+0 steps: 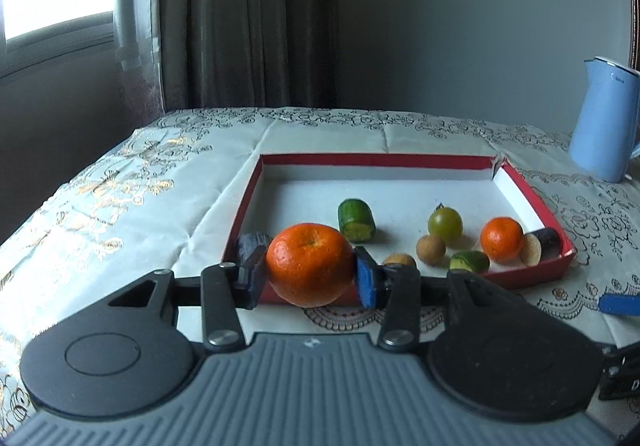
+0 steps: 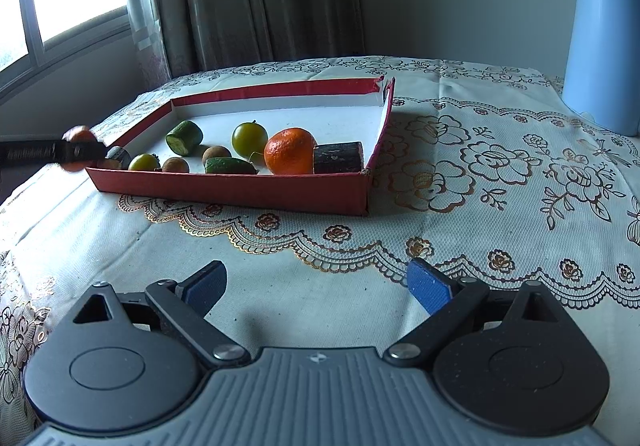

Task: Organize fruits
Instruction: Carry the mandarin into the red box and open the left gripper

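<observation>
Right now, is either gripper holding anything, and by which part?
The left gripper holds an orange, its pads pressed on the fruit's two opposite sides. The right gripper is open and holds nothing.

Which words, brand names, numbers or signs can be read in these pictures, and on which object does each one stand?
"Midea": printed near the top of the blue kettle; the first letters are blurred in the right wrist view, so this reading is likely, not certain.
In the left wrist view the same print on the kettle is too small to read.
No other text or number is visible.

Orange tangerine pinched off the table, other fruits lying in red box
</observation>
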The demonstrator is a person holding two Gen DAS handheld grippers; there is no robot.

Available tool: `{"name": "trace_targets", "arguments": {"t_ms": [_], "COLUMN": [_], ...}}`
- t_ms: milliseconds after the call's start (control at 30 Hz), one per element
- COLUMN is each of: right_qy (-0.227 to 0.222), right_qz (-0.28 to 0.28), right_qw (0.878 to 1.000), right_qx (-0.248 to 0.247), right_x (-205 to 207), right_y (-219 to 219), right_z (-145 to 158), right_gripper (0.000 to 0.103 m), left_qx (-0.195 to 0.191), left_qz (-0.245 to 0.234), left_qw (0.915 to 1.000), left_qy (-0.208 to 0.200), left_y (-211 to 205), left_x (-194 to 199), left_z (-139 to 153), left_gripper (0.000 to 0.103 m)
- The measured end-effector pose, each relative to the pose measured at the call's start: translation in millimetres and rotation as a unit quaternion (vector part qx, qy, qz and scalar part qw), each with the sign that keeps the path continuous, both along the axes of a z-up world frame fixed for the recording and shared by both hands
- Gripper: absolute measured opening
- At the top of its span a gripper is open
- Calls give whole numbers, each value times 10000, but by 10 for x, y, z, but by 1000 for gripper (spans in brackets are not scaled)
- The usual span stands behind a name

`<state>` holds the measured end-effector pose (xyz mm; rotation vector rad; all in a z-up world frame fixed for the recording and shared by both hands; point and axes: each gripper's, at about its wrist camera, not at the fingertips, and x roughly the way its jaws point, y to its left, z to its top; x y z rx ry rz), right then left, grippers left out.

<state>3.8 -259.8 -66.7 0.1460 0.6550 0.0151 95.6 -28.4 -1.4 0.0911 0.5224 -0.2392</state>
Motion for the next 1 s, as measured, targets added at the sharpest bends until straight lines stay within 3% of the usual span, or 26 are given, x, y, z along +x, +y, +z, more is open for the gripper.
{"name": "trace_targets", "arguments": {"t_ms": [200, 433, 767, 1000], "right_qy": [-5, -1, 4, 10], "right_qz": [17, 40, 47, 54], "right_qw": [10000, 10000, 10000, 10000], "right_qx": [40, 75, 65, 59], "right_x": [-2, 8, 8, 10], "right_y": [-4, -13, -9, -7], "right_z": [-1, -4, -4, -9], "right_gripper": [99, 100, 101, 102], "left_qx": [185, 287, 373, 361], "left_qz": [169, 413, 441, 433], "left_qw": [9997, 9981, 9962, 9965], "left_qy": [67, 345, 651, 611], "left_y": [-102, -146, -171, -161], "left_x": [424, 860, 1068, 1094], "left_z": [80, -57, -325, -367], "left_gripper": [41, 41, 42, 42]}}
